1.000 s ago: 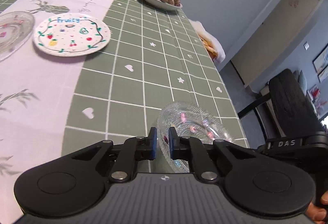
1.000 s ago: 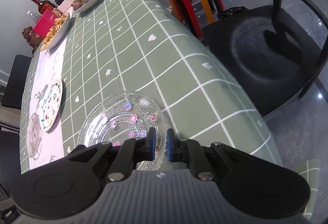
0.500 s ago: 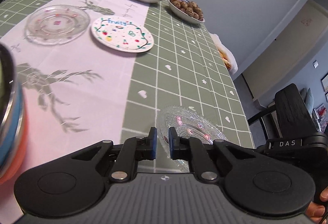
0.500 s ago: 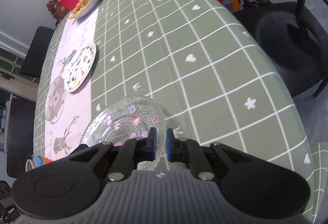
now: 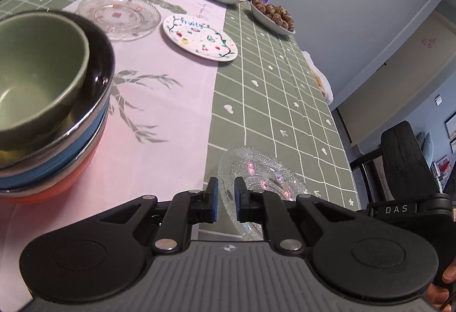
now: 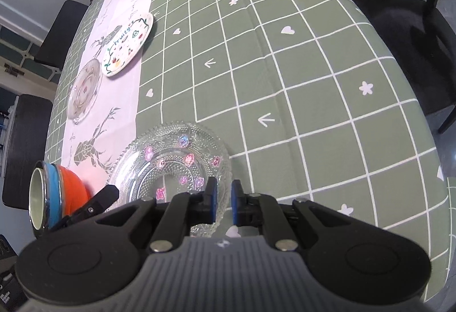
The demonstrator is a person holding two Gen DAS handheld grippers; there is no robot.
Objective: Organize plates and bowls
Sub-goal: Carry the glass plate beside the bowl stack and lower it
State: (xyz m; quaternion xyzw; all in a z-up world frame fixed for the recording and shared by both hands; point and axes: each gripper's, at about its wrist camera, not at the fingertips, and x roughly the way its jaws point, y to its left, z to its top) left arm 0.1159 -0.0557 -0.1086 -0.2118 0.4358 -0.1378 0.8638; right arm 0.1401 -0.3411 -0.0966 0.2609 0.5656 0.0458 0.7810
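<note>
Left wrist view: the left claw (image 5: 226, 203) is pinched on the near rim of a clear glass plate (image 5: 265, 175), which tilts above the green checked surface (image 5: 273, 89). To the left stands a stack of bowls (image 5: 48, 101), a green one on top. Farther off lie a second glass plate (image 5: 118, 15) and a fruit-painted plate (image 5: 199, 36).

Right wrist view: the right claw (image 6: 223, 203) is clamped on the same glass plate's (image 6: 171, 163) rim. The bowl stack (image 6: 52, 195) sits at the left edge, just beside the plate.
</note>
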